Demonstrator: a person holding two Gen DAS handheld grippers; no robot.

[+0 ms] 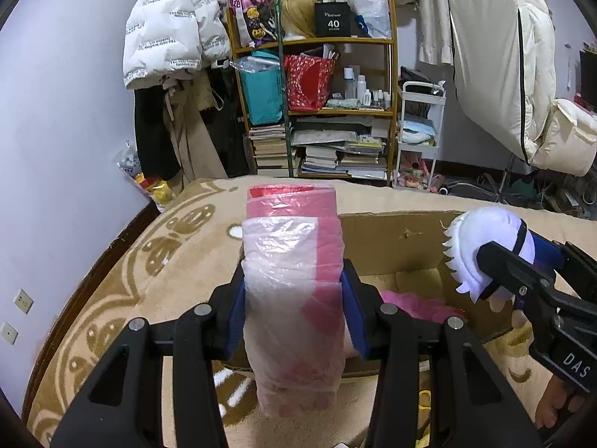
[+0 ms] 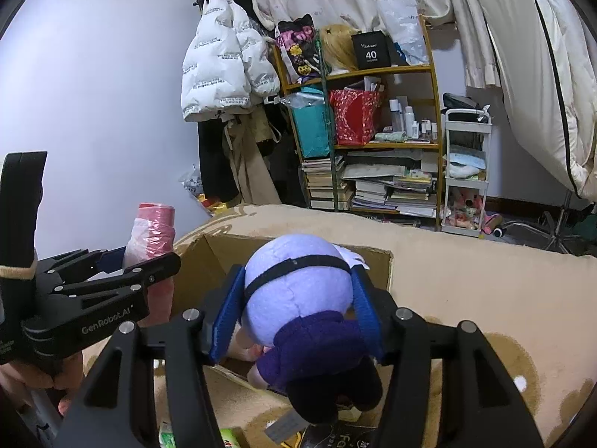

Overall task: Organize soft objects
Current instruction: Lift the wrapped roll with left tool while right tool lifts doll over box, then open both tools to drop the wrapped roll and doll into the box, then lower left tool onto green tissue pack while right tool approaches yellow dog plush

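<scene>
My left gripper (image 1: 293,291) is shut on a pink roll of plastic bags (image 1: 294,246), held upright above the left edge of an open cardboard box (image 1: 391,239). The roll also shows in the right wrist view (image 2: 153,235), with the left gripper (image 2: 145,261) around it. My right gripper (image 2: 298,298) is shut on a plush doll (image 2: 298,291) with a pale lilac head, black strap and dark purple clothes, held over the box (image 2: 224,261). In the left wrist view the doll (image 1: 485,246) hangs at the right, above the box. A pink soft item (image 1: 414,304) lies inside the box.
The box sits on a beige patterned blanket (image 1: 168,261) on a bed. Behind stand a wooden shelf (image 1: 317,112) with books and bags, a white cart (image 1: 418,138), hanging jackets (image 1: 168,30) and a lilac wall. A bare foot (image 1: 556,399) shows at lower right.
</scene>
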